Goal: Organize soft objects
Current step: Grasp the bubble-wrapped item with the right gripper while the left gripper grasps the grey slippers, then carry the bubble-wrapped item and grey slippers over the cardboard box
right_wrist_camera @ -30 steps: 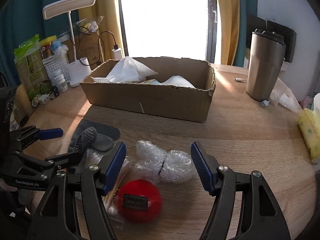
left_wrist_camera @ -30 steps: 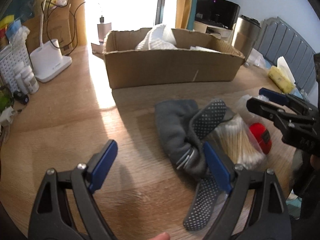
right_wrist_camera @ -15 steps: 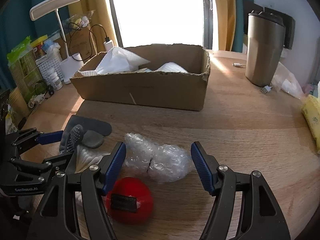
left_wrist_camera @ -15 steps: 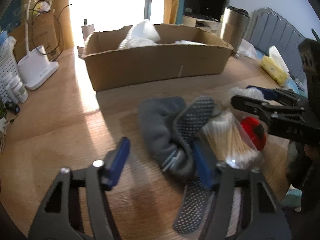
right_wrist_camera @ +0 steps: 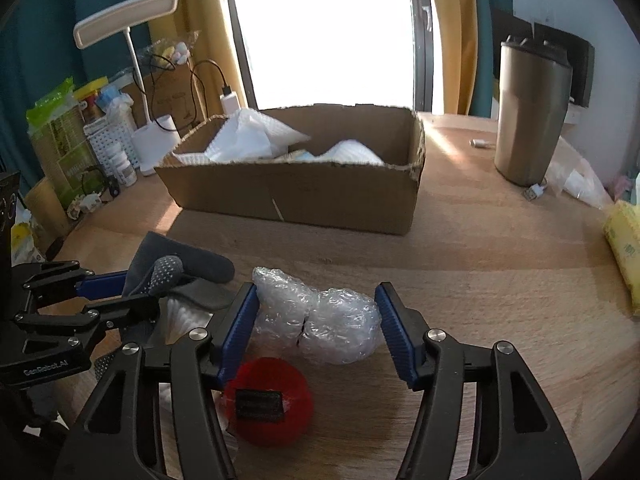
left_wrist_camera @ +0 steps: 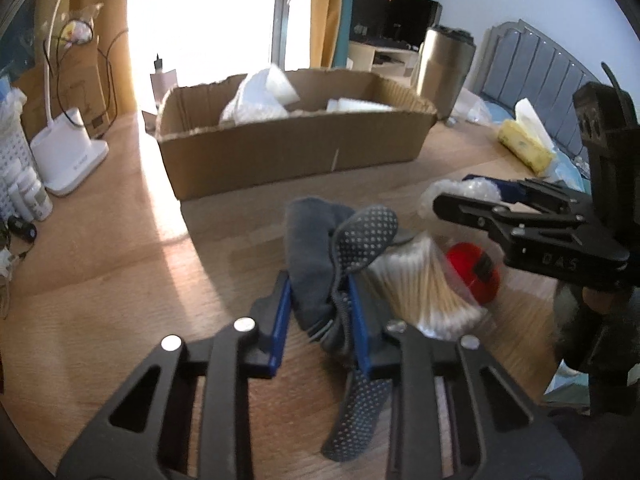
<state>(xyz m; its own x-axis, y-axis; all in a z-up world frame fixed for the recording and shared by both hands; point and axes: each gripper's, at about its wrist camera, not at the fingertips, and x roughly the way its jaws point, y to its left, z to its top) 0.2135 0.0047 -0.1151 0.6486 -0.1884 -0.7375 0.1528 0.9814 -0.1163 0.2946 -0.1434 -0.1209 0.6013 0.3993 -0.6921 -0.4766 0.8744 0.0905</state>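
So my left gripper (left_wrist_camera: 320, 320) has just been closing and its blue pads are now squeezing the bunched middle of the grey sock (left_wrist_camera: 316, 256), the one with the dotted grip sole. It's soft and floppy: one end sticks up past the jaws and the other dangles toward me, so I'd expect it to droop once it's lifted. Pinching the thick folded bit seems the right spot.

My right gripper (right_wrist_camera: 316, 328) has been narrowing too, with the bubble wrap bundle (right_wrist_camera: 320, 320) between its pads. The left pad looks right against the wrap, the right one seems just shy, so I'd say no real grip yet. That stuff weighs nothing, is squashy and a bit slippery, so I'd take it across the fat middle.

Both sit on the near part of the wooden table (right_wrist_camera: 500, 280), beside the cotton swabs (left_wrist_camera: 420, 280) and a red ball (right_wrist_camera: 272, 400). The cardboard box (right_wrist_camera: 312, 196) is farther back.
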